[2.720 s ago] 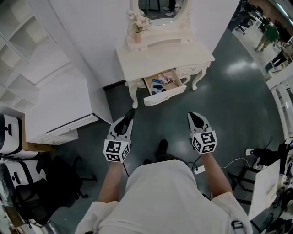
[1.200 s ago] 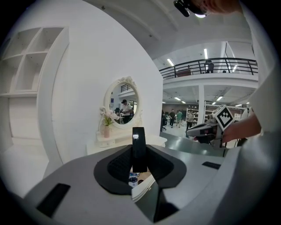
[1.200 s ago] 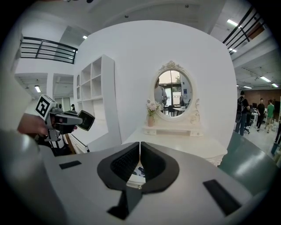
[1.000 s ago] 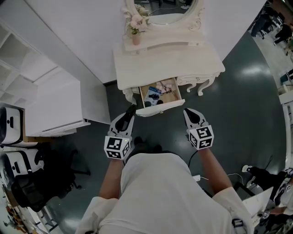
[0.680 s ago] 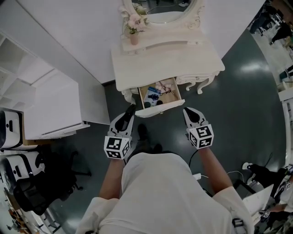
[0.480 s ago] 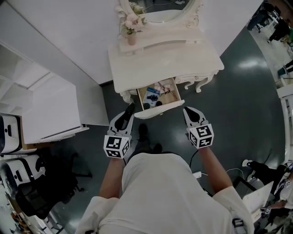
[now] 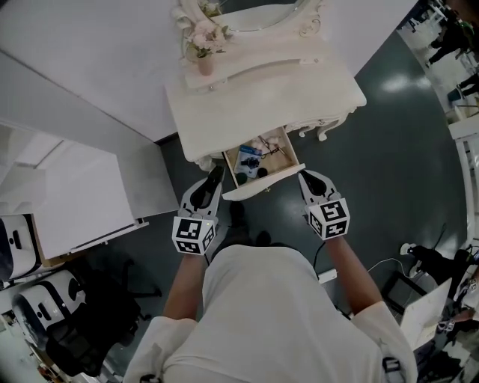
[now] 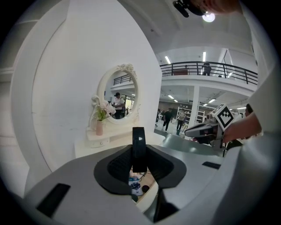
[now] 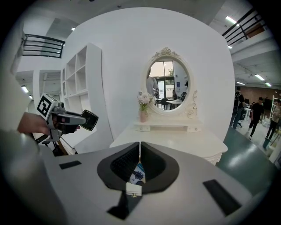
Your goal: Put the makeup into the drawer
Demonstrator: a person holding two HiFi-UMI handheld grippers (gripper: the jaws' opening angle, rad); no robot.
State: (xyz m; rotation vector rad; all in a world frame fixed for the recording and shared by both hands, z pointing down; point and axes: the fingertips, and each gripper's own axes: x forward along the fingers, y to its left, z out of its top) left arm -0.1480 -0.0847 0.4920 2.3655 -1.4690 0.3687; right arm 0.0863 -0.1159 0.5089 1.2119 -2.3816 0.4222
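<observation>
The cream dressing table (image 7: pixel 262 90) stands ahead with its drawer (image 7: pixel 262 188) pulled open. Several makeup items (image 7: pixel 251 158) lie inside it. My left gripper (image 7: pixel 215 173) hovers at the drawer's left front corner, shut on a flat black compact (image 8: pixel 139 149). From the right gripper view the compact (image 9: pixel 90 120) shows as a dark square at the left gripper's tip. My right gripper (image 7: pixel 303 176) is at the drawer's right front corner. Its jaws meet in a thin slit, with nothing between them (image 9: pixel 139 151). The drawer front (image 9: pixel 134 189) shows below them.
A vase of pink flowers (image 7: pixel 202 45) and an oval mirror (image 7: pixel 254 11) sit at the back of the table. A white cabinet (image 7: pixel 75 194) stands to the left, black chairs (image 7: pixel 82 336) at lower left, cables and gear (image 7: pixel 426 258) on the floor at right.
The dressing table and drawer have come closer. Both grippers have moved forward and now flank the drawer front. The compact stays in the left gripper.
</observation>
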